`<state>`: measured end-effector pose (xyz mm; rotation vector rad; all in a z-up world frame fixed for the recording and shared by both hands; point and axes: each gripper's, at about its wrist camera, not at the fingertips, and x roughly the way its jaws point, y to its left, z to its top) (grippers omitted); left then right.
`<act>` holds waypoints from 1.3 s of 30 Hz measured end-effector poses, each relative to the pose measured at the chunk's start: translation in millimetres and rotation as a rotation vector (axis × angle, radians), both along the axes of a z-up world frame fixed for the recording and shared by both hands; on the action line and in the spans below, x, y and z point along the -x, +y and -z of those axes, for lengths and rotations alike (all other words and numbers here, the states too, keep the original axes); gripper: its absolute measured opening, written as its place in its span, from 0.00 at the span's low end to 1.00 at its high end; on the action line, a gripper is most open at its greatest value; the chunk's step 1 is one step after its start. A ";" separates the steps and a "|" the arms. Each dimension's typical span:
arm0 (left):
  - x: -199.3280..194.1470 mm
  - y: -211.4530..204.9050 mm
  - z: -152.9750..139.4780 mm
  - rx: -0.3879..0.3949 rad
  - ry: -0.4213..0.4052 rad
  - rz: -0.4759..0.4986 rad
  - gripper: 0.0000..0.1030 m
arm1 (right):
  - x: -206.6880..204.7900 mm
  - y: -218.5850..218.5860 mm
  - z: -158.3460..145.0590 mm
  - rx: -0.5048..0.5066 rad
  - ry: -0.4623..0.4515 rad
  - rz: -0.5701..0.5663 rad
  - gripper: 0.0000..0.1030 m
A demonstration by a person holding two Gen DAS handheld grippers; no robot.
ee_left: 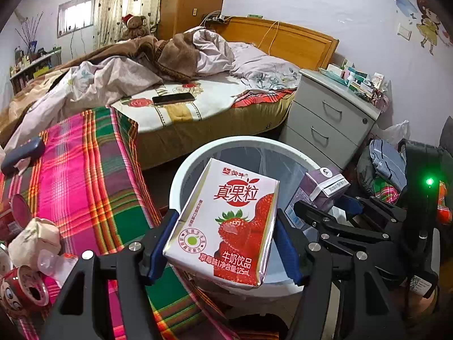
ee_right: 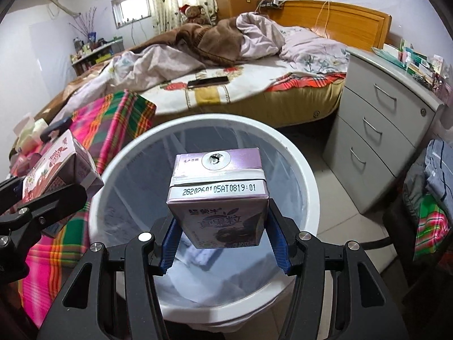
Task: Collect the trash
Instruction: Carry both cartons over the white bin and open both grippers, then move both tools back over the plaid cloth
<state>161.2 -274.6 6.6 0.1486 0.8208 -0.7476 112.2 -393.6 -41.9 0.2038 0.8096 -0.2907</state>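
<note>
Right hand-held gripper (ee_right: pixel 223 243) had its blue pads closed against the two sides of a purple milk carton (ee_right: pixel 218 195), and that carton hung directly over the open mouth of the white trash bin (ee_right: pixel 307 170), with the clear liner and the bin's inside showing beneath and around it. The carton stood roughly upright in the grip, its long axis running away from the camera, its date-stamped top end toward the far rim. From the carton the drop looked straight down: the bin lay below it and not to either side, so opening the jaws seemed all the coming move would call for. Left hand-held gripper (ee_left: pixel 223 243) was likewise clamped on a strawberry milk carton (ee_left: pixel 226 223), held by its narrow sides with the printed face up and its long axis tilted forward toward the bin. That carton sat over the near left part of the bin's rim (ee_left: pixel 181 175) rather than its middle, so the bin's centre lay ahead and a little to its right. Of the two, the right hand appeared better placed over the opening; the left probably needed to go further in before letting go. Outward from the bin, a plaid-covered surface (ee_left: pixel 85 170) to the left carried a crushed can (ee_left: pixel 27 289) and crumpled paper (ee_left: pixel 35 238), likely more trash. Beyond stood the bed (ee_left: pixel 181 107) and a grey drawer cabinet (ee_left: pixel 328 119).
</note>
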 end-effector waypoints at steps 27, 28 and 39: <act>18.9 57.5 -17.1 0.008 -0.068 -0.110 0.72 | 14.3 26.8 -27.3 -0.024 -0.117 -0.017 0.65; 19.6 62.8 -17.7 0.014 -0.065 -0.117 0.72 | 15.1 31.2 -29.5 -0.024 -0.128 -0.025 0.65; 31.0 125.2 -26.1 0.019 -0.123 -0.228 0.72 | 11.8 77.3 -40.1 -0.021 -0.178 -0.118 0.65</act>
